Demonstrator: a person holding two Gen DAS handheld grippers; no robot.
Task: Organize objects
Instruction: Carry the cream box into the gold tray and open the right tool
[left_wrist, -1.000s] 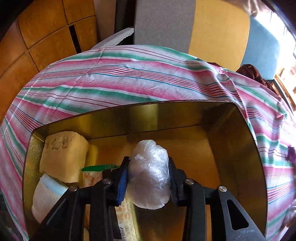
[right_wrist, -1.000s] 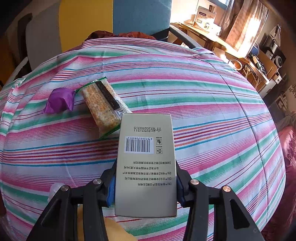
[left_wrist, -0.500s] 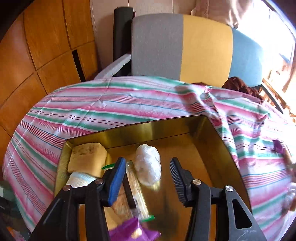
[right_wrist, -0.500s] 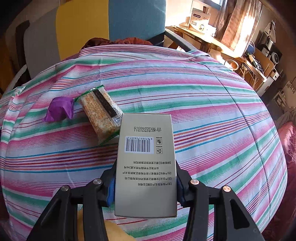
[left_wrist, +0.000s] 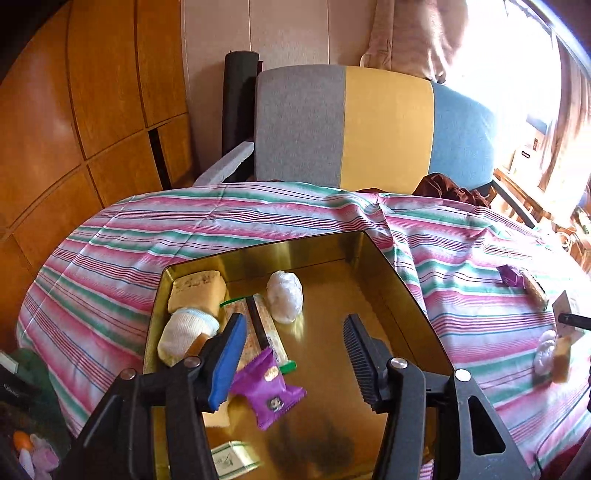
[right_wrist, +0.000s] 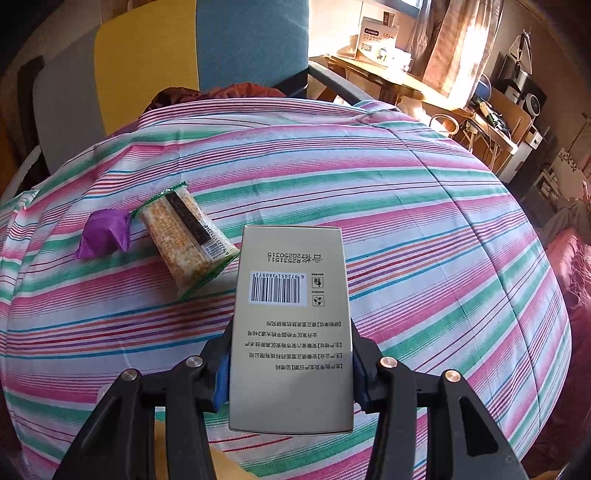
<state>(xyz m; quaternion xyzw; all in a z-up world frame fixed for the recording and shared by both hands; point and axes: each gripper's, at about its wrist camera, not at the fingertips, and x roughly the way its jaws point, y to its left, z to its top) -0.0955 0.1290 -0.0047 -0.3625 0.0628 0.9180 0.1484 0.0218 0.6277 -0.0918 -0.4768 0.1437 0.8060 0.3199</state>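
Observation:
A gold metal tray (left_wrist: 402, 302) lies on the striped tablecloth. In it are a white plastic-wrapped bundle (left_wrist: 284, 301), a yellow sponge cake (left_wrist: 197, 291), a white sock-like roll (left_wrist: 186, 334), a cracker pack (left_wrist: 264, 332), a purple snack packet (left_wrist: 267, 391) and a small green-and-white box (left_wrist: 234, 458). My left gripper (left_wrist: 293, 356) hovers above the tray, its jaws opening with nothing between them. My right gripper (right_wrist: 290, 373) is shut on a beige barcode box (right_wrist: 291, 325), held above the cloth. A cracker pack (right_wrist: 183, 240) and a purple packet (right_wrist: 103, 234) lie on the cloth ahead to the left.
A grey, yellow and blue chair back (left_wrist: 369, 125) stands behind the table, with dark red cloth (left_wrist: 448, 188) on its seat. Wooden panels (left_wrist: 74, 110) are at left. A cluttered desk (right_wrist: 399, 74) and shelves sit at the right. A small wrapped item (left_wrist: 546, 356) lies on the cloth's right side.
My left gripper let go of the white bundle, which now lies in the tray, then rose and drew back with jaws widening. The right gripper kept hold of the box, almost still.

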